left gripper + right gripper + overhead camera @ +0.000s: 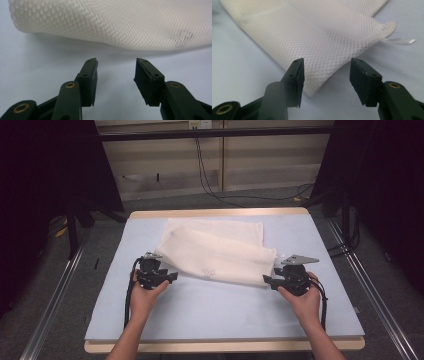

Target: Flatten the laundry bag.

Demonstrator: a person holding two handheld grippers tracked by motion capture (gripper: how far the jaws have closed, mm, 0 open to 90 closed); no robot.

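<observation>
1. The white mesh bag (215, 252) lies folded over on the pale blue mat (210, 310), its folded edge running from about 10 o'clock to 4 o'clock across the middle of the table (220, 213)
2. The left gripper (170, 277) sits at the bag's 8 o'clock end; in the left gripper view its jaws stand partly apart with bare mat between them and the bag's rounded fold (107, 25) just ahead at 12 o'clock, not touched
3. The right gripper (267, 281) sits at the 4 o'clock corner; its jaws stand fairly wide with the corner of the mesh (317, 82) between them, pads not pressing
4. The step looks like letting go after a fold. To do it well, draw both grippers straight back toward 6 o'clock with jaws wide, so no pad snags the netting
5. Mind the right side: the corner could drag along and undo the fold
6. The drawstring tab (402, 40) at the far corner should lie undisturbed
</observation>
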